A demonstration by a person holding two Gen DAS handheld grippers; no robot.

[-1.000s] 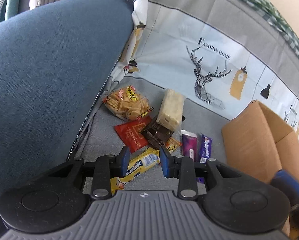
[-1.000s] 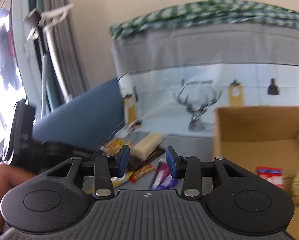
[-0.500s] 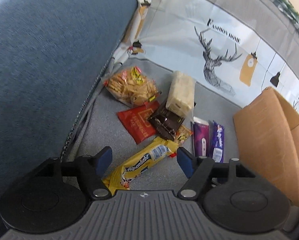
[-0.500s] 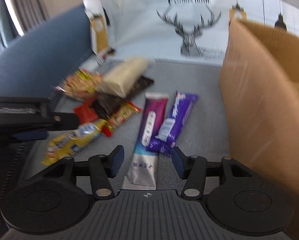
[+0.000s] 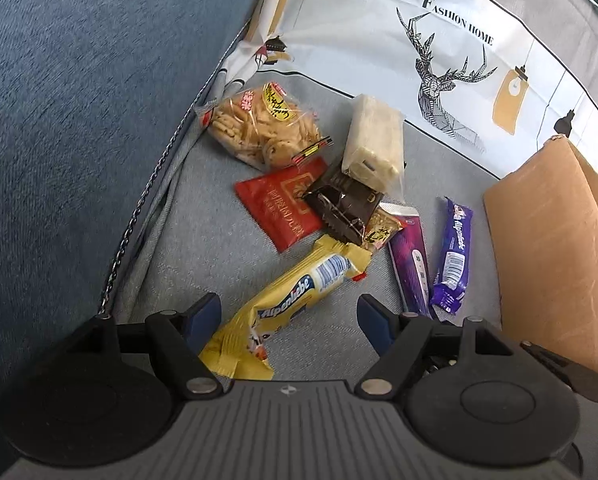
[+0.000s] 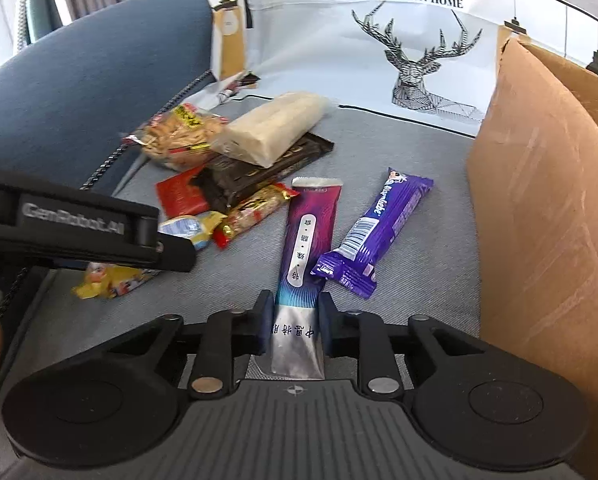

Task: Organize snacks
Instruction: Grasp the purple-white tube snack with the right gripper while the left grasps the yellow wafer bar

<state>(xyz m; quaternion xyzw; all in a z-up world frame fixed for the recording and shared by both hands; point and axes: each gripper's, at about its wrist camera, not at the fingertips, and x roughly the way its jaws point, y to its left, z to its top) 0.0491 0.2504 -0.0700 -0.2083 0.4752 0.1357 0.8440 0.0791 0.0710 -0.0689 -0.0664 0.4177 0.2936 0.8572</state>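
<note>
Two claws were down over a grey sofa seat (image 5: pixel 203 248) with snacks spread on it. The left claw (image 5: pixel 289 322) had its jaws wide apart and opening, with the near end of a long yellow candy wrapper (image 5: pixel 287 300) lying between them, not squeezed. The right claw (image 6: pixel 292 326) had its jaws closing, and the pads pressed on the silver end of a long purple and silver stick pack (image 6: pixel 305 240). The rest of that pack lay flat on the seat, pointing away.

Just beside it on the right lay a purple candy bar wrapper (image 6: pixel 375 228), and past that stood a brown cardboard box (image 6: pixel 547 200) on the seat. Farther back was a small pile: a clear bag of golden crackers (image 5: pixel 259 124), a flat red packet (image 5: pixel 279 208), a dark brown wrapper (image 5: pixel 339 204), a pale wrapped block (image 5: pixel 375 140) resting on the brown one, and a small red and gold stick snack (image 6: pixel 255 212). A white cloth with a deer drawing (image 5: pixel 439 64) covered the sofa back. A blue cushion (image 5: pixel 79 120) was on the left.
</note>
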